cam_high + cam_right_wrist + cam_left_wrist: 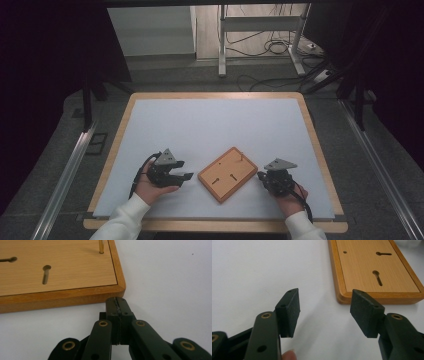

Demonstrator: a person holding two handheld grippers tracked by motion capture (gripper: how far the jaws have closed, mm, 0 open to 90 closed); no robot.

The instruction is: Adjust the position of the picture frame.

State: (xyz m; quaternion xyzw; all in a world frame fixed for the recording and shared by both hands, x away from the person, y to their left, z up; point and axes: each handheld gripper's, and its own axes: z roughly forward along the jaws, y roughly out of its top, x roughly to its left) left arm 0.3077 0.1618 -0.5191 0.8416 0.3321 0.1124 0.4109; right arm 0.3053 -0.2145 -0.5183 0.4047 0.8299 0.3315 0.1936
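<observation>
A flat wooden board (227, 174) with keyhole slots lies face-down on the white table mat (215, 130), turned at an angle; a thin brass pin (101, 246) stands near one corner. My left gripper (187, 176) rests on the mat just left of the board, jaws open, nothing between them; in the left gripper view the board (374, 270) lies ahead to the right of the pads (289, 307). My right gripper (261, 176) sits at the board's right corner, jaws shut on nothing, their tips (117, 302) just short of the board's edge (62, 298).
The mat lies on a wooden-rimmed table (320, 145). Beyond the far edge stand metal stand legs (222, 45) and loose cables (275, 47) on the floor. Metal rails (65, 170) run along both sides.
</observation>
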